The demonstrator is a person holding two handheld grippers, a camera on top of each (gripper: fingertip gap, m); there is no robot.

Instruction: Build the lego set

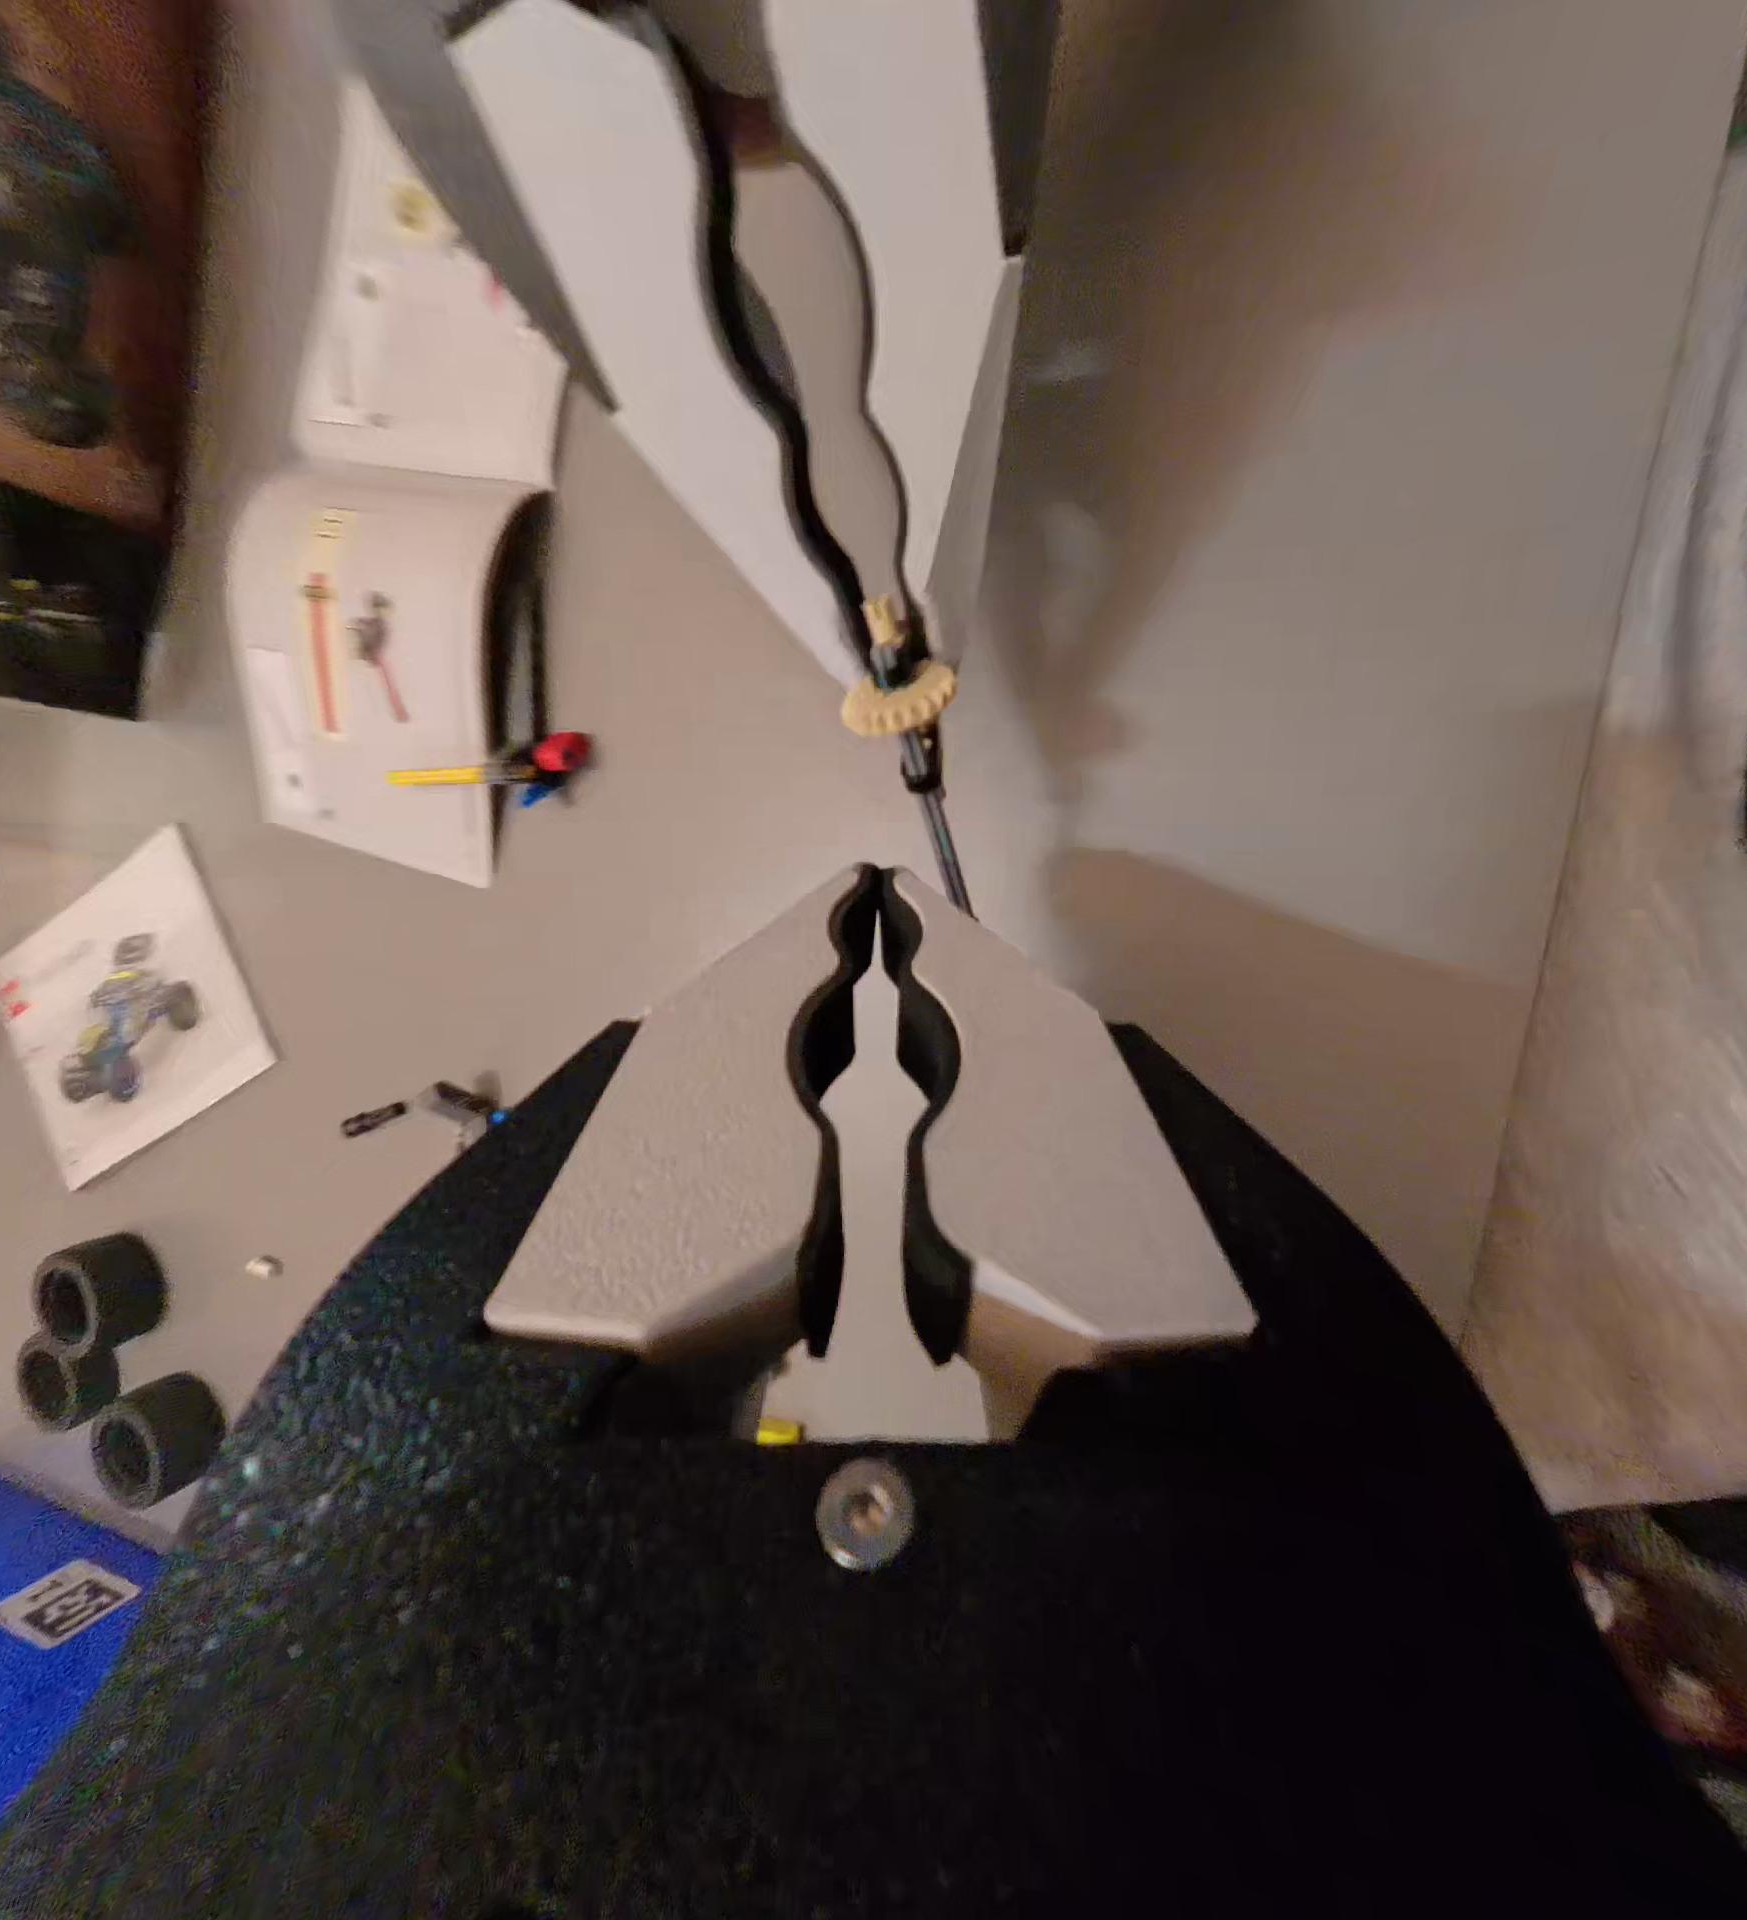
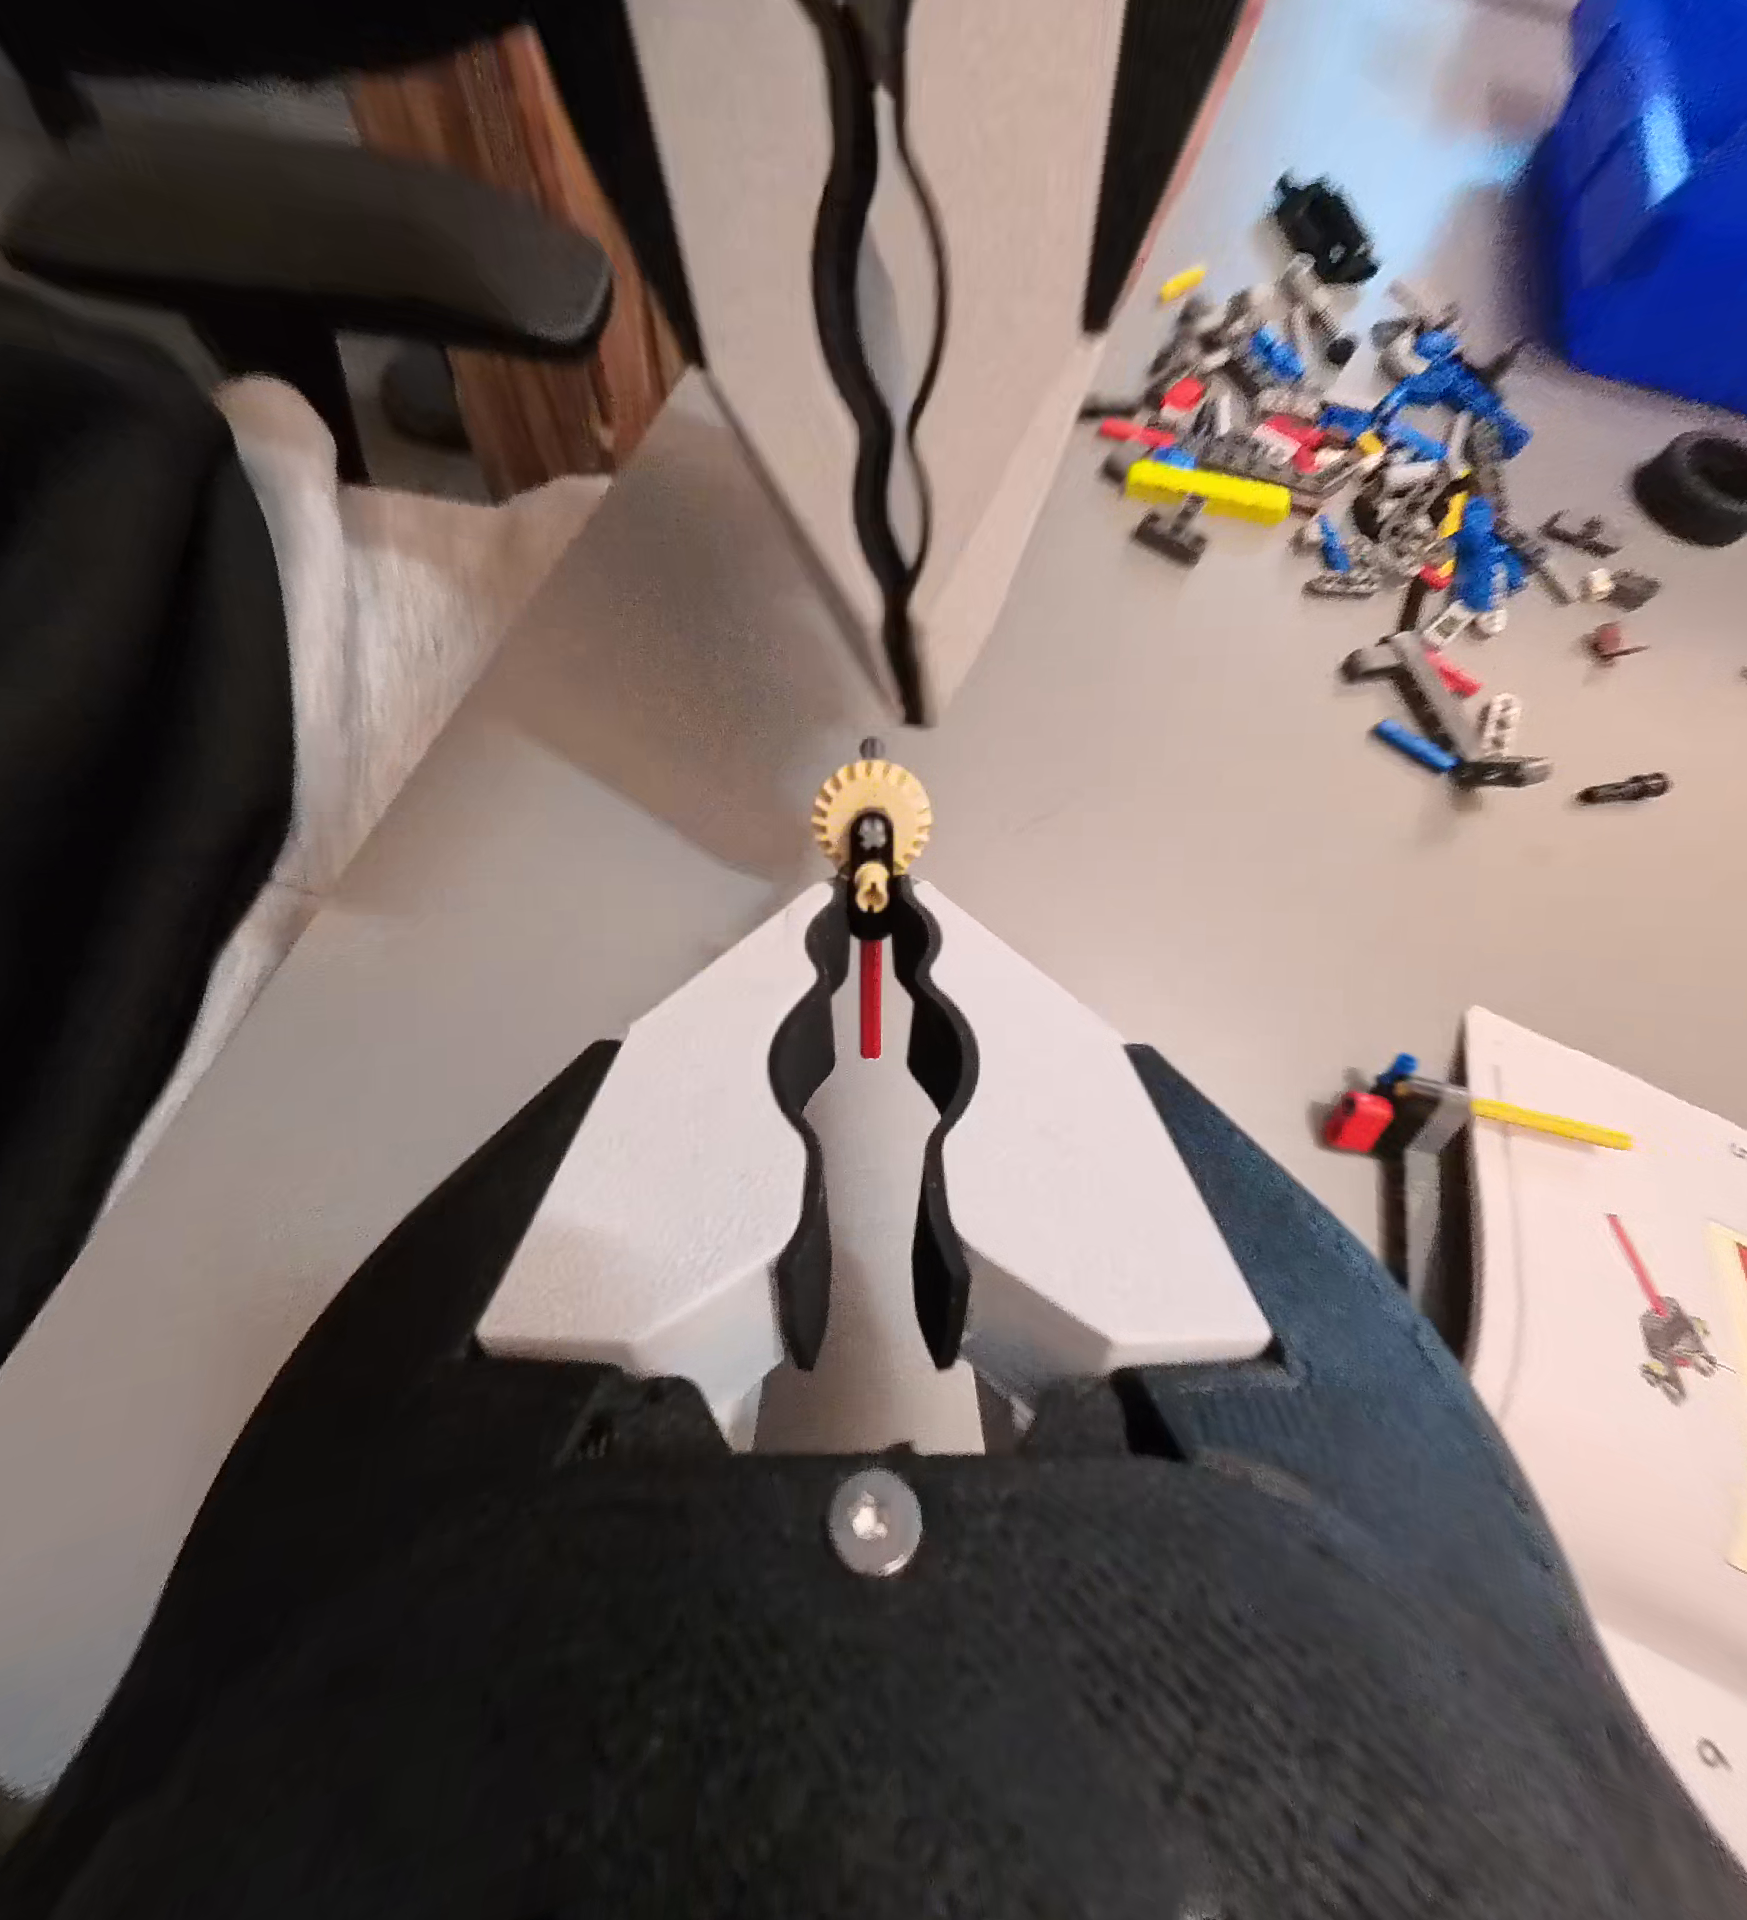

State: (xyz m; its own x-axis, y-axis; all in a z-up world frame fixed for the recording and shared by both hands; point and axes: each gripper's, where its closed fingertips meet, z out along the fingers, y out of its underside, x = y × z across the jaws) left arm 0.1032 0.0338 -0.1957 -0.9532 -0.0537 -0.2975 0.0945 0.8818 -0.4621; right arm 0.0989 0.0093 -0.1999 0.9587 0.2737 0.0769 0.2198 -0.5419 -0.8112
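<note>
Right gripper (image 2: pixel 874 899) jaws pinch the gear-and-axle piece (image 2: pixel 870 831). Its axle runs toward 12 o'clock. Left gripper (image 1: pixel 874 883) jaws pressed together, empty, tip beside axle end.

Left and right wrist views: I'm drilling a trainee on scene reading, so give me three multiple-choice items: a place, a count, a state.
1. Where is the tan gear? A on the table; B on the assembly at the right gripper tips; C in a bin.
2. How many black tyres lie grouped? A one; B three; C five.
3. The left gripper is: A wide open; B shut; C shut on a tyre.
Key: B, the gear sits on the clamped assembly; B, three lie together; B, its tips meet.
</note>
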